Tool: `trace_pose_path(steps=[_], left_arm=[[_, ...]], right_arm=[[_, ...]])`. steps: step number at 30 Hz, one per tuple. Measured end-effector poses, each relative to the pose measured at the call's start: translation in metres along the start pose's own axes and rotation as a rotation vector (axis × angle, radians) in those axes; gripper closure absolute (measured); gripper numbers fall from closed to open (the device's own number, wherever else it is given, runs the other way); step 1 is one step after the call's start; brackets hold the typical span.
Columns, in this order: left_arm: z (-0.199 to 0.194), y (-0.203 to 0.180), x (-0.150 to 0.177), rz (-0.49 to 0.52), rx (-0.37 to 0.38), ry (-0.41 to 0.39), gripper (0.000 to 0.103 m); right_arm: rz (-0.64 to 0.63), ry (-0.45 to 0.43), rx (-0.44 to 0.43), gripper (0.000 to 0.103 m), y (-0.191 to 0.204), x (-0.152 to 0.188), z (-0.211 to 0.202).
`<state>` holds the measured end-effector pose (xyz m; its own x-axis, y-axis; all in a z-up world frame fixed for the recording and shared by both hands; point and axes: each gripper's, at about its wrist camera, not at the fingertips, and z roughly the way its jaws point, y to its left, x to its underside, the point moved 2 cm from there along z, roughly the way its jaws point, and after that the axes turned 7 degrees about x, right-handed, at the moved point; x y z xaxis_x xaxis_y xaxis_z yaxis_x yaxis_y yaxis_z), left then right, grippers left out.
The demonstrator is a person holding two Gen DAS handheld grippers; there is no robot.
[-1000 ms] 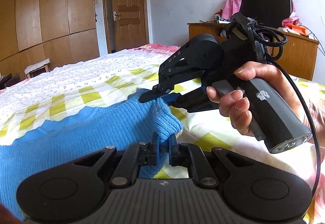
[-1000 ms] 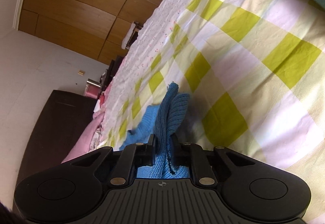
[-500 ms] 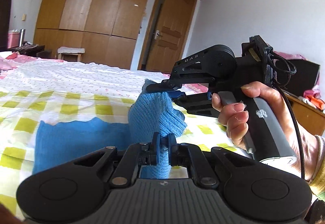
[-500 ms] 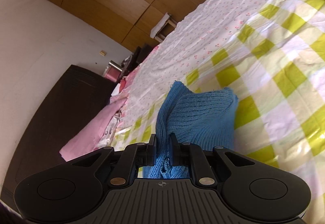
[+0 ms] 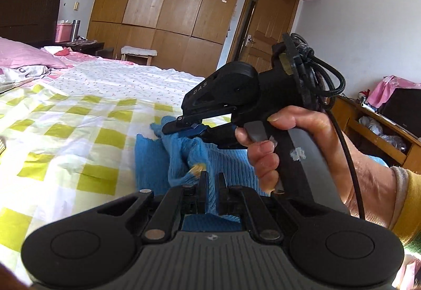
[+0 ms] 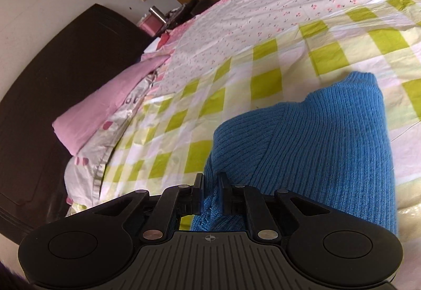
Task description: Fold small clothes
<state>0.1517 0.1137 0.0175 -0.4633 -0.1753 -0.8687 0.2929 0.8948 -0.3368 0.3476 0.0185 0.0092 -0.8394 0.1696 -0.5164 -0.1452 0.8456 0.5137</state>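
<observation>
A blue knitted garment (image 5: pixel 158 158) lies partly folded on the bed with the green-checked sheet (image 5: pixel 65 137). My left gripper (image 5: pixel 211 179) is shut on an edge of the blue knit, low over the bed. My right gripper (image 5: pixel 181 128) shows in the left wrist view just ahead, held in a hand, shut on another edge of the same garment. In the right wrist view the right gripper (image 6: pixel 210 183) pinches the blue knit (image 6: pixel 315 145), which drapes to the right over the sheet (image 6: pixel 263 79).
Pink pillows (image 6: pixel 105 106) and a dark headboard (image 6: pixel 39 106) lie at the bed's head. Wooden wardrobes (image 5: pixel 171 0) and a door (image 5: pixel 268 27) stand beyond the bed. A wooden desk (image 5: pixel 381 127) with clutter stands on the right.
Both grippers have carried the held edges of the blue garment across and down toward the bed. The fabric now drapes folded over itself instead of hanging upright.
</observation>
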Motion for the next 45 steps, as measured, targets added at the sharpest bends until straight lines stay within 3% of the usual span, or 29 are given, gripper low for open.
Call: trace_pose_path(steps=[3, 6, 10, 15, 18, 21, 24, 27, 29, 30, 31, 34, 40, 45], left_arm=[[-0.002, 0.007, 0.004, -0.015, -0.008, 0.022, 0.092], [-0.007, 0.009, 0.009, 0.003, -0.025, 0.026, 0.091], [-0.008, 0.011, 0.008, 0.004, -0.017, 0.011, 0.091], [0.002, 0.012, 0.006, -0.036, 0.015, 0.027, 0.086], [0.013, 0.008, 0.005, -0.037, -0.014, 0.044, 0.072], [0.022, 0.009, 0.010, -0.024, -0.066, 0.067, 0.068], [0.030, 0.017, 0.016, -0.033, -0.096, 0.088, 0.069], [0.036, 0.022, 0.021, -0.042, -0.089, 0.110, 0.069], [0.038, 0.025, 0.025, -0.047, -0.079, 0.129, 0.084], [0.038, 0.025, 0.026, -0.042, -0.083, 0.139, 0.084], [0.037, 0.026, 0.027, -0.038, -0.088, 0.143, 0.085], [0.032, 0.030, 0.028, -0.068, -0.077, 0.147, 0.087], [0.008, 0.029, 0.022, -0.107, -0.051, 0.109, 0.087], [0.011, 0.034, 0.030, -0.116, -0.098, 0.170, 0.087]], right_arm=[[-0.035, 0.041, 0.005, 0.101, 0.009, 0.009, 0.018], [-0.040, 0.088, -0.006, 0.101, 0.016, 0.016, 0.030], [-0.078, 0.017, -0.041, 0.098, 0.019, 0.008, 0.001], [-0.167, -0.069, 0.032, 0.097, 0.002, -0.007, -0.048], [-0.176, -0.051, 0.063, 0.096, -0.008, -0.010, -0.053], [-0.199, -0.016, 0.077, 0.088, -0.004, -0.010, -0.043], [-0.264, 0.015, 0.096, 0.070, 0.013, -0.002, -0.024], [-0.339, 0.048, 0.142, 0.066, 0.031, 0.010, 0.001], [-0.409, 0.035, 0.218, 0.066, 0.039, 0.019, 0.014], [-0.438, 0.030, 0.247, 0.071, 0.041, 0.021, 0.019], [-0.460, 0.026, 0.276, 0.087, 0.043, 0.024, 0.022], [-0.474, 0.026, 0.281, 0.097, 0.045, 0.024, 0.020], [-0.485, 0.006, 0.195, 0.098, 0.069, 0.026, 0.004], [-0.459, 0.043, 0.198, 0.098, 0.072, 0.036, 0.026]])
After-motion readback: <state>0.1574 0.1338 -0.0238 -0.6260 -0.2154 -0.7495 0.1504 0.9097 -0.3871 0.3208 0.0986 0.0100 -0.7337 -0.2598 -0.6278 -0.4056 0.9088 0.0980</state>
